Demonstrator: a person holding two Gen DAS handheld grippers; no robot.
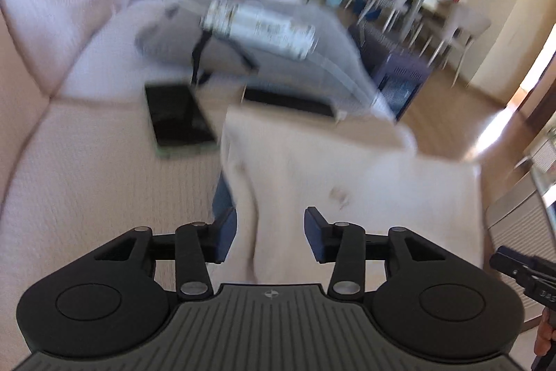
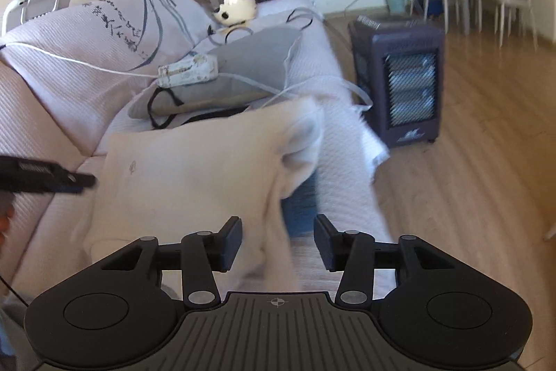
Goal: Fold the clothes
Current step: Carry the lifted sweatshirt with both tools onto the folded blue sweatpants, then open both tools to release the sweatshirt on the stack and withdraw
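While both claws gape with nothing between them, the cream folded fabric garment point(image 2: 194, 169) lies on the white quilted sofa point(image 2: 52, 113), long axis toward 1 o'clock; left claw point(image 1: 270, 233); right claw point(image 2: 278, 240).

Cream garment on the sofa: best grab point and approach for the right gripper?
Take the cream garment at its raised, bunched far-right corner. That fold stands up off the sofa, so fingers can close across it. Bring the open right gripper in from the sofa's front edge, low and level. Judgement only; the view is blurred.

Cream garment point(image 2: 194, 176), seemingly folded, on sofa point(image 2: 52, 113).
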